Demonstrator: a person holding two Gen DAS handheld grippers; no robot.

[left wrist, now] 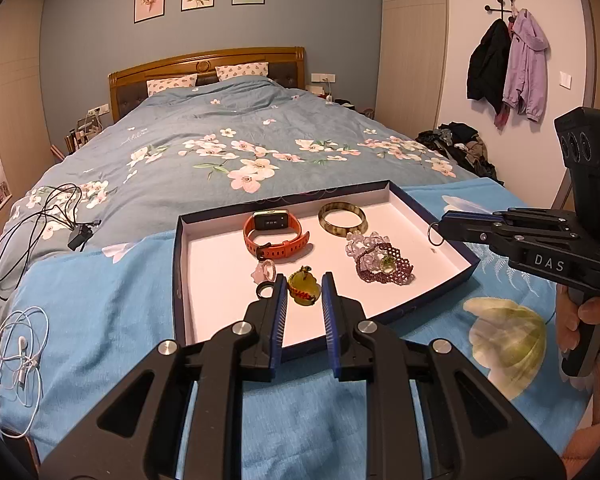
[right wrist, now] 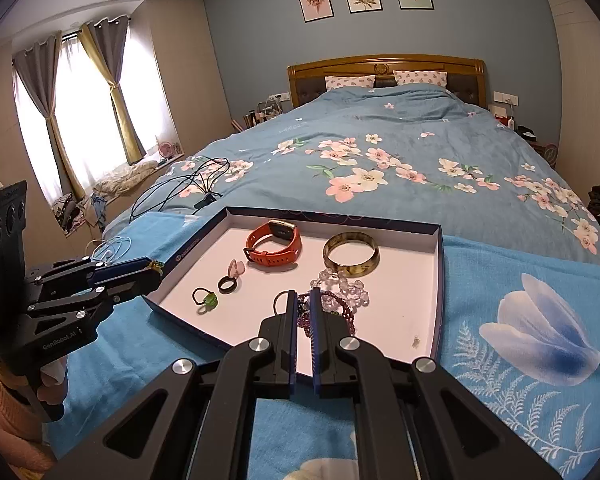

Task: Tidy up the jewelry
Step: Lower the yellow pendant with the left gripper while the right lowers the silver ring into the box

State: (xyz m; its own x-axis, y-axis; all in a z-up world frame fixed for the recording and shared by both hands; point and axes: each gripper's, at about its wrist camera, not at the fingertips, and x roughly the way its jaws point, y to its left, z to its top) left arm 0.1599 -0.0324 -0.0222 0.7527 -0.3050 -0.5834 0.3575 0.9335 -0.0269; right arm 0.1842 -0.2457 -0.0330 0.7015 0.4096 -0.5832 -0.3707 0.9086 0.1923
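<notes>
Glossy stone-like bangle (right wrist: 350,253) — matt cardboard tray (right wrist: 439,264).

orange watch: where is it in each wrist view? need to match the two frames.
Left wrist view: orange watch lies in the tray, centre of picture, left of the bangle.
Right wrist view: orange watch sits toward the tray's far side, just left of centre, again left of the bangle.
Shared landmark: the wooden headboard beyond the tray.
</notes>
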